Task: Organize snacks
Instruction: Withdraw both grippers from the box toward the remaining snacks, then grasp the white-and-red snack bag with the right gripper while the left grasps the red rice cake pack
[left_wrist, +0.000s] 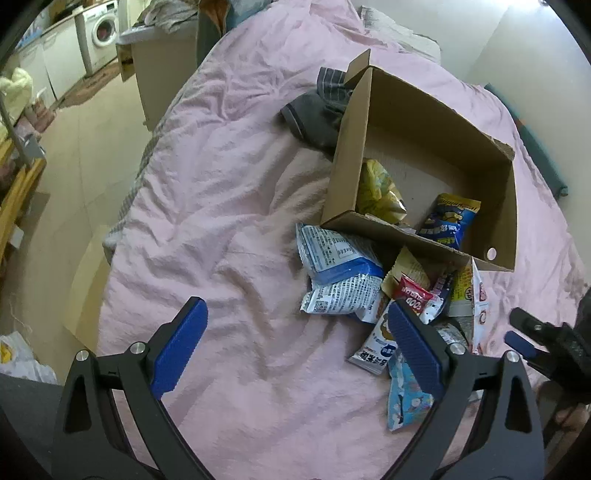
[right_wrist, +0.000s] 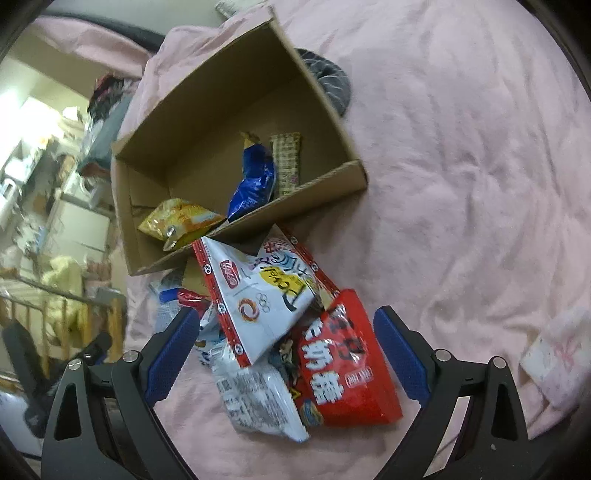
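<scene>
An open cardboard box lies on a pink bedspread. Inside it are a yellow snack bag, a blue bag and a pale wafer bar. A heap of snack packets lies in front of the box: white-and-blue packs, a small red pack, a white-and-red bag and a red bag. My left gripper is open over bare bedspread, left of the heap. My right gripper is open, straddling the heap.
Dark grey clothing lies by the box's far side. The bed's left edge drops to a floor with a washing machine and a wooden rack. A pink paper lies on the bedspread at right.
</scene>
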